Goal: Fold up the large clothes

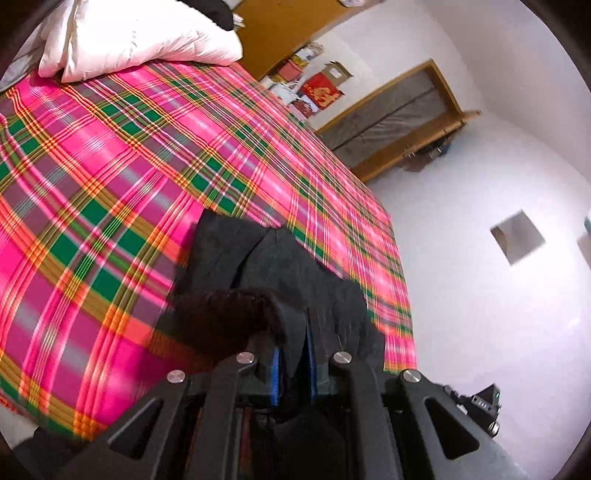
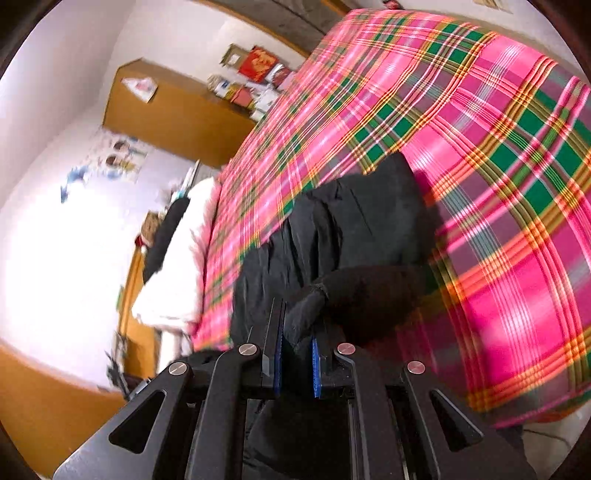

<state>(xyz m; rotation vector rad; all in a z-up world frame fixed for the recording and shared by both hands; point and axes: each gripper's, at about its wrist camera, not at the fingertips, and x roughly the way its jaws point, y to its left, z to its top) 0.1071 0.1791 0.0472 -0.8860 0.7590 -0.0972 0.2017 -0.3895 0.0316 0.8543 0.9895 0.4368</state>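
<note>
Left tool (image 1: 295,354), right tool (image 2: 297,354): each clamped tight on black garment (image 2: 354,221).

1. Home bedroom: a bed (image 1: 110,166) under a pink, green and orange plaid bedspread (image 2: 480,184) fills most of both wrist views.
2. White pillow or folded duvet (image 1: 140,33) at the bed's far end, about 11 o'clock in the left wrist view.
3. Wooden headboard or cabinet (image 2: 177,110) at 10 o'clock in the right wrist view, with red boxes and packets (image 2: 258,64) stacked beside it.
4. White plaster walls (image 1: 480,277); blurred posters or stickers (image 2: 110,158) on one at 9 o'clock, right wrist view.
5. Wood-framed panel (image 1: 399,110) on the wall at 1 o'clock, left wrist view; window or mirror, cannot tell.
</note>
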